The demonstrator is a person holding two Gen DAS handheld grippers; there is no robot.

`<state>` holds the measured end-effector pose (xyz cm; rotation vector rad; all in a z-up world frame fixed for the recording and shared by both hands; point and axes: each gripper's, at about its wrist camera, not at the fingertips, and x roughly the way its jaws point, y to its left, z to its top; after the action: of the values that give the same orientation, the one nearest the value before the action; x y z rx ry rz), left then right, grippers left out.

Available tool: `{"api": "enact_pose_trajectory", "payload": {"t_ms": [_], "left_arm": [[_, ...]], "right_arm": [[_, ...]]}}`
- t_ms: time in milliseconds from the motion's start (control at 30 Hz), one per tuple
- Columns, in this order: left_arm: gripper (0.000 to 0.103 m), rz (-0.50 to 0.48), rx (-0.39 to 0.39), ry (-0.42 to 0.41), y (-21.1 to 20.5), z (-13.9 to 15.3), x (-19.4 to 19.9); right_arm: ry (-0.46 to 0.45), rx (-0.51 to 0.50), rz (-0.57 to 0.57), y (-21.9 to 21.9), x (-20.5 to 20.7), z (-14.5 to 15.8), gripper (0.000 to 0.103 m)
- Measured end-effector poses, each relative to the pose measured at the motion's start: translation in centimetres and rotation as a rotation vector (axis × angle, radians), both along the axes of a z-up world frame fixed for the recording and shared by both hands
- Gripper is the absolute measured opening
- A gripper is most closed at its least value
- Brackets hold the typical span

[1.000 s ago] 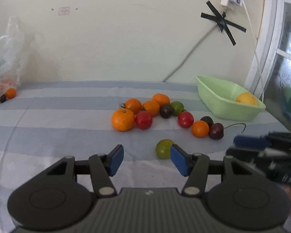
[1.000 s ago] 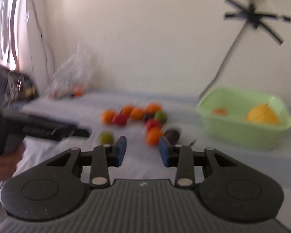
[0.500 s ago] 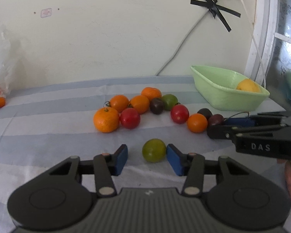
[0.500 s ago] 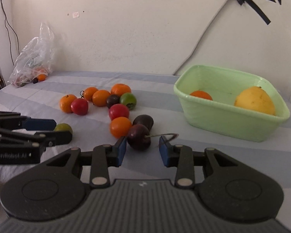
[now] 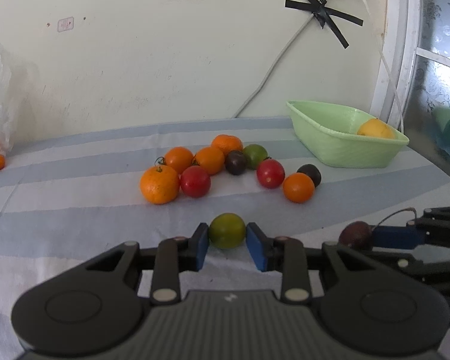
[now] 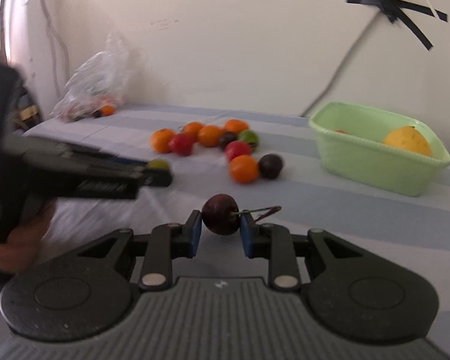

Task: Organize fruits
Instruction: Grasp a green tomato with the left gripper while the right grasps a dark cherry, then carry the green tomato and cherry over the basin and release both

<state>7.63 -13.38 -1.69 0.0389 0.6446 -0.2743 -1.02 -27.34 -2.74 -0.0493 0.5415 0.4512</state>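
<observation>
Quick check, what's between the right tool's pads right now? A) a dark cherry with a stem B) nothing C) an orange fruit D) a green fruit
A. The right tool has its blue pads against a dark cherry whose stem sticks out to the right, and its jaws are closing on it. The green fruit sits between the pads of the left tool instead.

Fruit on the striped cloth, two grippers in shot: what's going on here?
A person is sorting fruit with a handheld gripper in each hand. The left gripper is closing on a green fruit, its pads against the sides. The right gripper is closing on a dark stemmed fruit. Most of the fruit sits loose in a cluster on the cloth. The green basket holds a yellow fruit and something orange.
</observation>
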Motion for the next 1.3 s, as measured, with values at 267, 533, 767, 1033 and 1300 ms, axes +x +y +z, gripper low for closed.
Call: {"api": "enact_pose_trajectory", "payload": {"t_ms": [267, 533, 767, 1033, 1300], "left_arm": [[0.042, 0.01, 0.056, -0.002, -1.0, -0.2, 0.5], [0.026, -0.022, 0.072, -0.03, -1.4, -0.3, -0.1], [0.026, -0.128, 0.041, -0.069, -1.4, 0.2, -1.6], [0.029, -0.16, 0.062, -0.035, -2.1, -0.1, -1.5], [0.027, -0.16, 0.055, -0.044, -2.0, -0.2, -1.5]], "right_arm": [[0.033, 0.012, 0.012, 0.1, 0.5, -0.2, 0.033], [0.035, 0.015, 0.011, 0.0, 0.3, -0.2, 0.034], [0.035, 0.023, -0.002, -0.1, 0.3, -0.2, 0.034], [0.034, 0.024, -0.008, -0.2, 0.3, -0.2, 0.034], [0.022, 0.033, -0.009, -0.3, 0.0, -0.1, 0.03]]}}
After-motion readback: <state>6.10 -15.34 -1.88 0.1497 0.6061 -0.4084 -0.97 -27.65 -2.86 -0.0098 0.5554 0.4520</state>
